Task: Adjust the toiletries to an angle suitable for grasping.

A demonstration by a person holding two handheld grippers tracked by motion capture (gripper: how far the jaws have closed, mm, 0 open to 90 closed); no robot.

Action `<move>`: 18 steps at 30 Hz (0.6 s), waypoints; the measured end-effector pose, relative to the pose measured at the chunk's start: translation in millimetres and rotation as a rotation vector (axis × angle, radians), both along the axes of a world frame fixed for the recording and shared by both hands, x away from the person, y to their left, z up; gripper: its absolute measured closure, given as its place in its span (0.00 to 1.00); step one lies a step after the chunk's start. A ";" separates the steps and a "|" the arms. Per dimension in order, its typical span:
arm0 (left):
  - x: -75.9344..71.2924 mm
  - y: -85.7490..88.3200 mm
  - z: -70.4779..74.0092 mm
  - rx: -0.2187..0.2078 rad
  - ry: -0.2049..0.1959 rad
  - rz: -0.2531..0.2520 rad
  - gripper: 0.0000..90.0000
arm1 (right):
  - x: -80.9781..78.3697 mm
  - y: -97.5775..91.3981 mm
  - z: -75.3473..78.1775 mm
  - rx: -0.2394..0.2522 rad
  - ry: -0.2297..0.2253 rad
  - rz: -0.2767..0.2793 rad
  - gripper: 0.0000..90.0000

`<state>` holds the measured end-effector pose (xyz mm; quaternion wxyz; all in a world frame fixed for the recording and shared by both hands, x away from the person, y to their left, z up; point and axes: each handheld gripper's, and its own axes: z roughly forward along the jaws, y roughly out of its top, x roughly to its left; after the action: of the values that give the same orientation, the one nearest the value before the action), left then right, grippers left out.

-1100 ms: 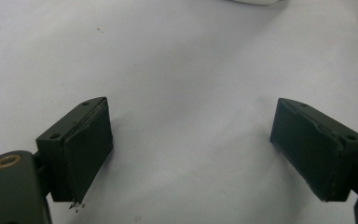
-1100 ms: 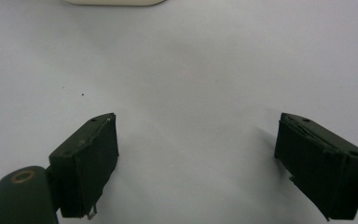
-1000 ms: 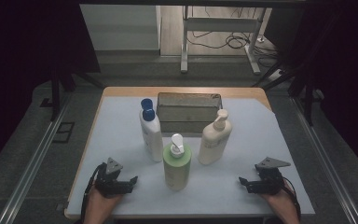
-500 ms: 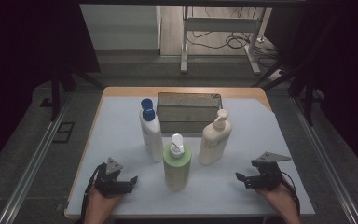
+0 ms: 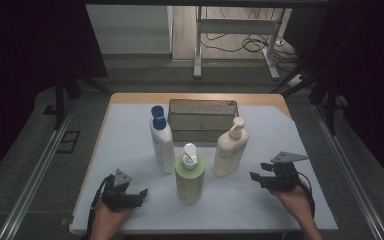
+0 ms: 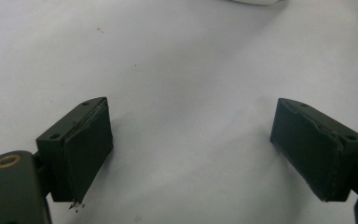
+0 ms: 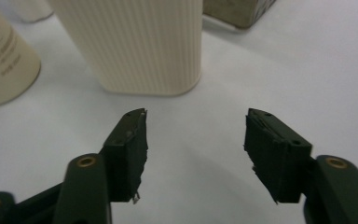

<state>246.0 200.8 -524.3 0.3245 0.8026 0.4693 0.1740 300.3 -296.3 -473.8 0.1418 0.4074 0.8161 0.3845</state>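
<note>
Three bottles stand mid-table: a white one with a blue cap (image 5: 162, 142), a green pump bottle (image 5: 190, 174) and a cream pump bottle (image 5: 230, 148). Behind them lies a grey box (image 5: 203, 119). My right gripper (image 5: 256, 178) hovers right of the cream bottle, pointing at it. Its jaws are open with nothing between them and have just been closing. In the right gripper view (image 7: 196, 140) the ribbed cream bottle (image 7: 135, 44) stands just ahead. My left gripper (image 5: 141, 193) rests near the front left, jaws wide open (image 6: 191, 144) over the bare white sheet.
A white sheet (image 5: 130, 130) covers the wooden table (image 5: 130, 97). The green bottle's base (image 7: 2, 63) and the grey box's corner (image 7: 237, 11) flank the cream bottle in the right gripper view. Dark floor and metal rails surround the table.
The right gripper has lifted off the table and shifted slightly toward the cream bottle. The left gripper and the bottles have stayed put.
</note>
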 end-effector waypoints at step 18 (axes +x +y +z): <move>0.1 0.0 0.0 0.000 0.000 0.000 0.14 | 38.7 8.0 5.2 0.049 0.002 0.008 0.96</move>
<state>246.1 200.8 -524.3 0.3246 0.8026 0.4693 0.1738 339.0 -288.3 -468.5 0.1293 0.4081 0.8082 0.4045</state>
